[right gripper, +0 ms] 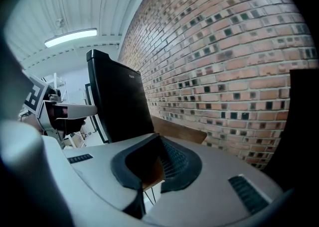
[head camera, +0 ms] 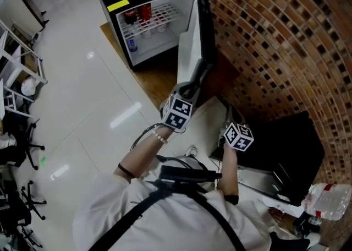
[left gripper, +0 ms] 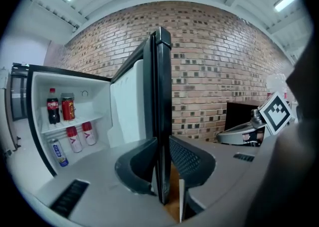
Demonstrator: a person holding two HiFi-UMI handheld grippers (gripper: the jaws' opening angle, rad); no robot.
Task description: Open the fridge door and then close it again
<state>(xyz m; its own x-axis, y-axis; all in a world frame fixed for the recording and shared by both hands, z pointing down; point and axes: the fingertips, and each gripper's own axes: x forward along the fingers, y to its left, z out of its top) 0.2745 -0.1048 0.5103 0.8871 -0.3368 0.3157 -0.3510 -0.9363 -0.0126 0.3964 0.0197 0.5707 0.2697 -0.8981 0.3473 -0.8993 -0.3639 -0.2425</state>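
A small black fridge [head camera: 154, 24] stands open on a wooden platform. Its door [head camera: 192, 41] is swung out towards the brick wall. My left gripper [head camera: 187, 87] straddles the door's free edge. In the left gripper view the door [left gripper: 160, 96] runs edge-on between the jaws of that gripper [left gripper: 162, 171], and both pads lie against it. My right gripper [head camera: 230, 113] hovers to the right of the door, apart from it. In its own view the right gripper [right gripper: 149, 171] is shut with nothing in it, and the black door [right gripper: 117, 101] stands ahead on the left.
Bottles and cans [left gripper: 62, 111] stand on the fridge shelves. A brick wall [head camera: 275, 35] rises close behind the door. A black cabinet [head camera: 286, 145] sits at the right, with a water bottle [head camera: 330, 200] beside it. White racks [head camera: 16, 68] line the left.
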